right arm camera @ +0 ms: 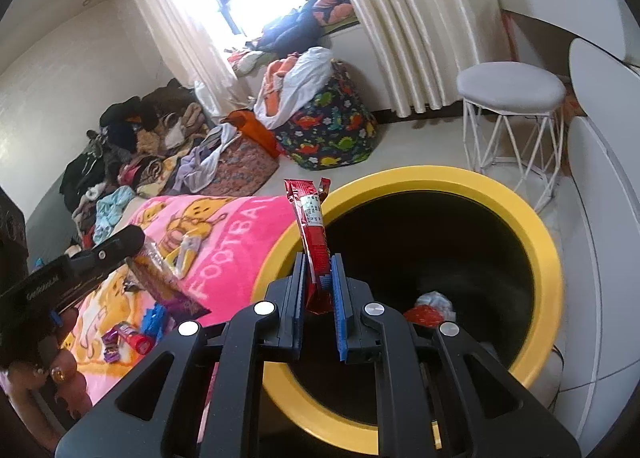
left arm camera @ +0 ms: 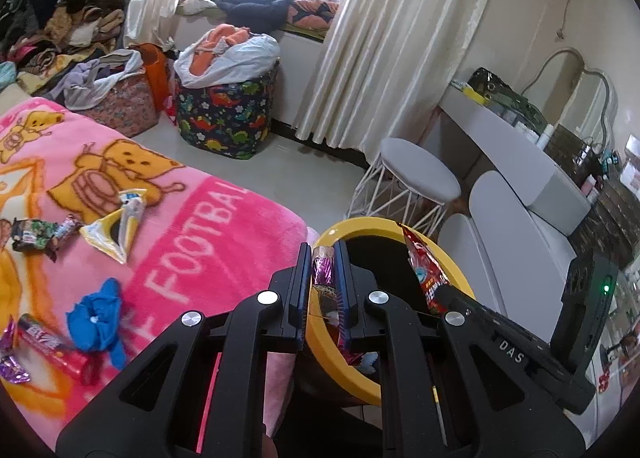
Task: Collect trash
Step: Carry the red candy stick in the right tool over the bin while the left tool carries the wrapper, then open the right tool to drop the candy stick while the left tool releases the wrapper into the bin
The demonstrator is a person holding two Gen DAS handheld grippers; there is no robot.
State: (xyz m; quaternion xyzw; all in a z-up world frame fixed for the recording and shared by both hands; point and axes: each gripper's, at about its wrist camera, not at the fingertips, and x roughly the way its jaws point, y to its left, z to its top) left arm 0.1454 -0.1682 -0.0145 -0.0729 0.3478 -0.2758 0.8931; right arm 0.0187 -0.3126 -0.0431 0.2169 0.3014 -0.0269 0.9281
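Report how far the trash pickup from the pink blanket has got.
Done: crumpled trash already lies inside the yellow-rimmed black bin. In hand: the left tongs are shut on a purple foil wrapper at the rim, and the right tongs are shut on a red snack packet over the opening. Left: wrappers on the pink cartoon blanket, including a gold triangular packet, a red tube wrapper and blue crumpled scrap.

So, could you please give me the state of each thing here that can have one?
left gripper: shut on purple wrapper
right gripper: shut on red wrapper
yellow-rimmed bin: open, some trash inside
blue wrapper: crumpled, on pink blanket
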